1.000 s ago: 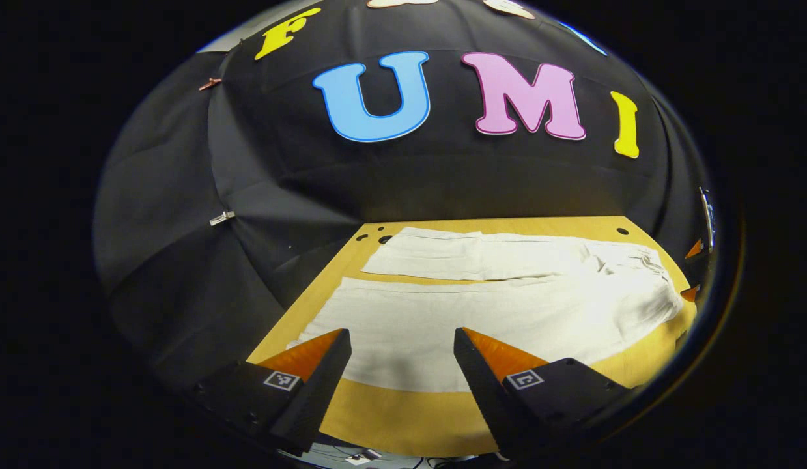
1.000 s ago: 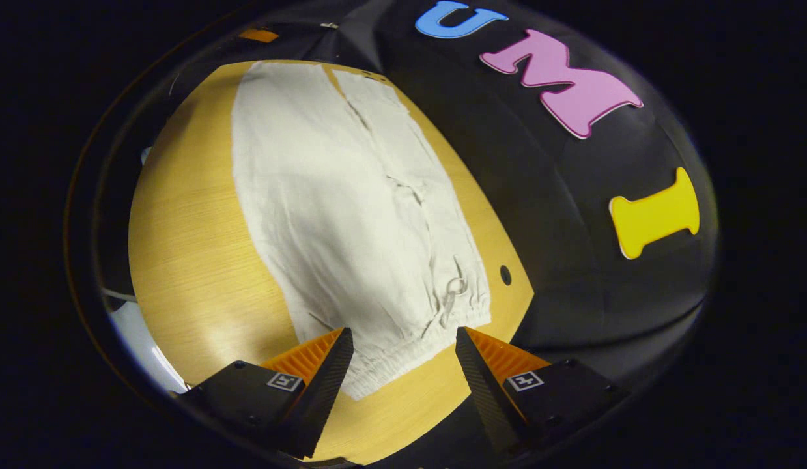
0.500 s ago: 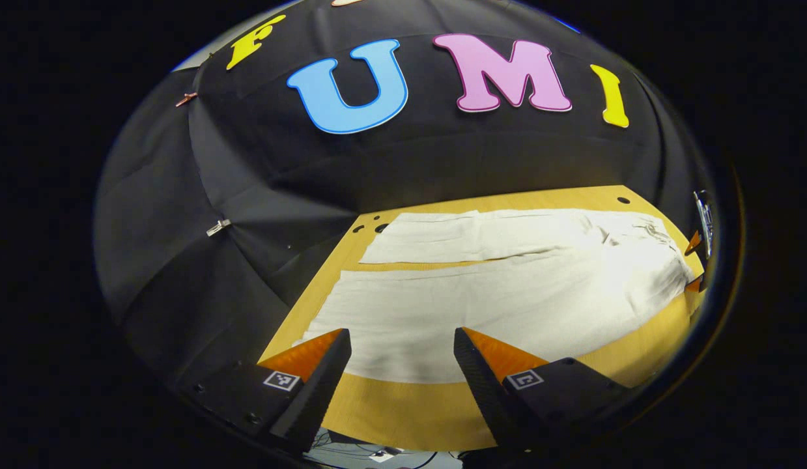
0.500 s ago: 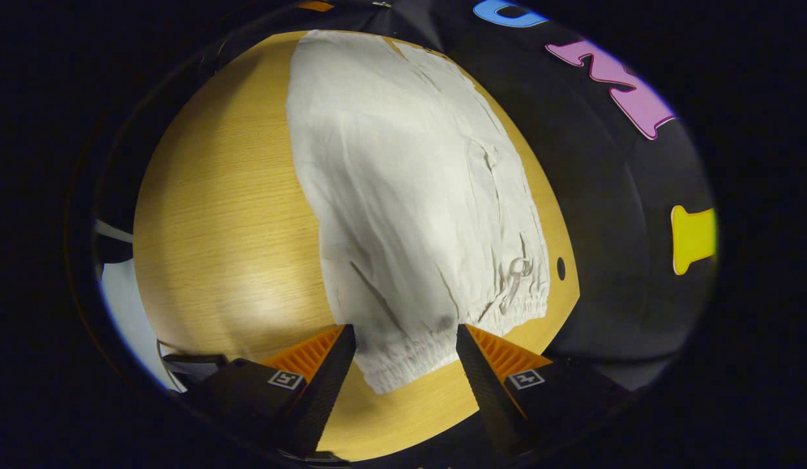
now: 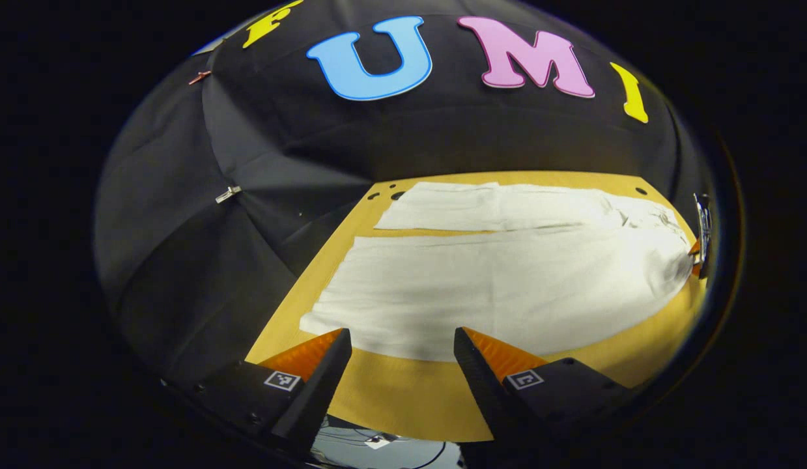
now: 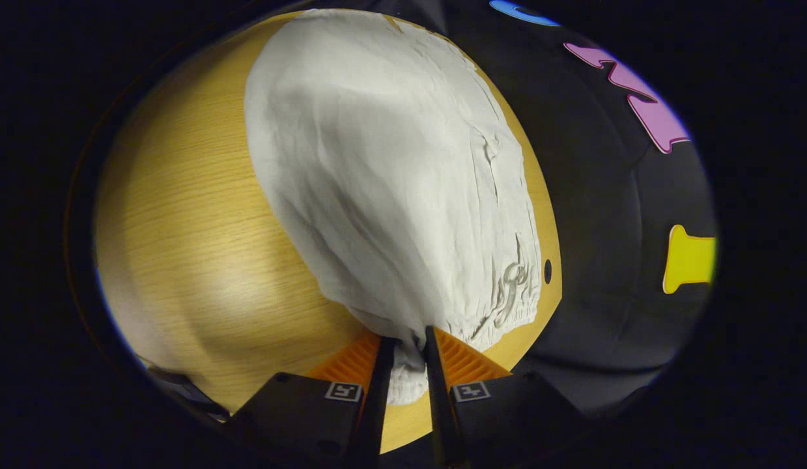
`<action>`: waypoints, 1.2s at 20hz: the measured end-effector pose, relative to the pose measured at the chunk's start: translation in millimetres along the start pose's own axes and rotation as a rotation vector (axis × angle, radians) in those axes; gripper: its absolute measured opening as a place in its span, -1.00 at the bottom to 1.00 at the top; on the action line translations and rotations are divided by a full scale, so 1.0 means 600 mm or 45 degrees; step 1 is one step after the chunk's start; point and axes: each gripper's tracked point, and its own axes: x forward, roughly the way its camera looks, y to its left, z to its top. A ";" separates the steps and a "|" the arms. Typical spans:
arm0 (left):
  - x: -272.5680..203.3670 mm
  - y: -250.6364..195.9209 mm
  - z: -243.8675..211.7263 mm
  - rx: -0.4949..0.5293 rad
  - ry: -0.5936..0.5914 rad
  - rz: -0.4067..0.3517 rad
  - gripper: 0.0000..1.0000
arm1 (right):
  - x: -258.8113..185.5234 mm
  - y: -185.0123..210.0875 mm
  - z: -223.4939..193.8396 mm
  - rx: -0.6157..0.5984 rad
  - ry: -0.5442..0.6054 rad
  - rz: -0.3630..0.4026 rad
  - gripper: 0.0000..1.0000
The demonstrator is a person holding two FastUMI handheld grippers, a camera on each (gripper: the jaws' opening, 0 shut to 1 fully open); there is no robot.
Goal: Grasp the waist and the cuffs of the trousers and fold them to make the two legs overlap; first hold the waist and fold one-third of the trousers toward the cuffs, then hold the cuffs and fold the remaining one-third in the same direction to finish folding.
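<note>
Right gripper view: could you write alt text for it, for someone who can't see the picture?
The right gripper has its two fingers closed on the gathered waistband of pale trousers, pinching the cloth into a small bunch. The trousers stretch away from the fingers across a light wooden table, with a drawstring lying near the waist. Black cloth hangs behind the table.

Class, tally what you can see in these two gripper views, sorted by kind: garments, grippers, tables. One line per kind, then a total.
Garments: 1, the white trousers, spread flat with the legs apart.
Grippers: 2, the left gripper with jaws open before the cuff end, and the right gripper with jaws pinched on the waistband.
Tables: 1, the wooden table.
Total: 4
</note>
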 end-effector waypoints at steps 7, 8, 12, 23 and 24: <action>0.067 0.102 -0.049 0.344 0.058 0.010 0.96 | -0.010 0.005 0.006 0.000 0.006 0.027 -0.71; 0.084 0.117 -0.056 0.440 0.063 0.018 0.94 | 0.007 0.008 0.000 0.019 0.000 0.044 -0.79; 0.136 0.169 -0.097 0.812 0.130 -0.005 0.93 | 0.004 0.010 -0.002 0.173 -0.002 0.180 -0.87; 0.249 0.231 -0.118 1.625 0.188 -0.152 0.77 | 0.004 0.011 0.001 0.070 0.027 0.160 -0.90; 0.254 0.225 -0.111 1.678 0.168 -0.169 0.66 | 0.003 0.011 0.002 0.081 0.029 0.165 -0.89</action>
